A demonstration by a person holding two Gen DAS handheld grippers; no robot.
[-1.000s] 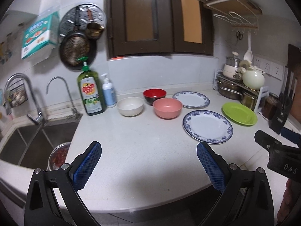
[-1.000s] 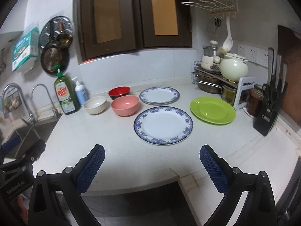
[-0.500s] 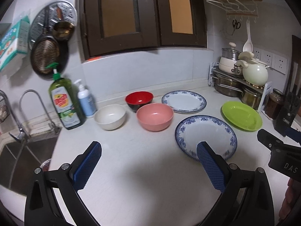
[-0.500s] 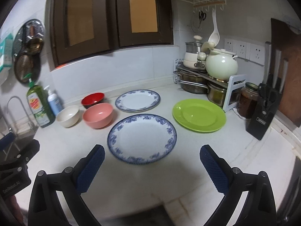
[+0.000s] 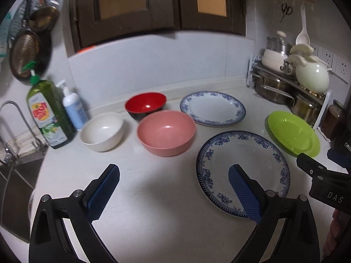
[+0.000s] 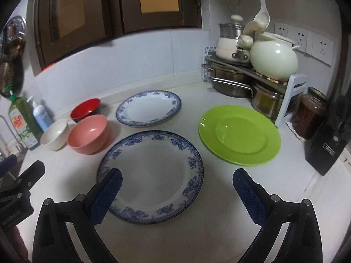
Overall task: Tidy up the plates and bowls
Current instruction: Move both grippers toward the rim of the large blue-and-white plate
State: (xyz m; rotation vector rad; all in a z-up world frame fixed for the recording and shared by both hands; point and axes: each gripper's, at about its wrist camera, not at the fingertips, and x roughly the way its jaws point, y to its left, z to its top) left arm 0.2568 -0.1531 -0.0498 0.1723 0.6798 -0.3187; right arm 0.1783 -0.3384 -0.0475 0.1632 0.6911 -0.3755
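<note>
On the white counter lie a large blue-patterned plate point(image 5: 243, 166) point(image 6: 153, 175), a smaller blue-patterned plate point(image 5: 211, 108) point(image 6: 149, 108) behind it and a green plate point(image 5: 292, 132) point(image 6: 239, 134) to the right. A pink bowl point(image 5: 166, 132) point(image 6: 87, 133), a white bowl point(image 5: 102, 131) point(image 6: 53, 134) and a red bowl point(image 5: 145, 105) point(image 6: 85, 109) stand to the left. My left gripper point(image 5: 173, 184) is open and empty in front of the pink bowl. My right gripper point(image 6: 177, 188) is open and empty over the near edge of the large plate.
A green soap bottle point(image 5: 49, 115) and a pump bottle point(image 5: 73, 108) stand by the sink tap point(image 5: 8, 127) at the left. A rack with pots and a white kettle point(image 6: 273, 59) fills the back right corner, with a jar point(image 6: 311, 115) and a knife block point(image 6: 326, 144) beside it.
Both grippers have moved forward over the counter toward the dishes, which now look larger and closer. Both stay open. No dish has moved.
</note>
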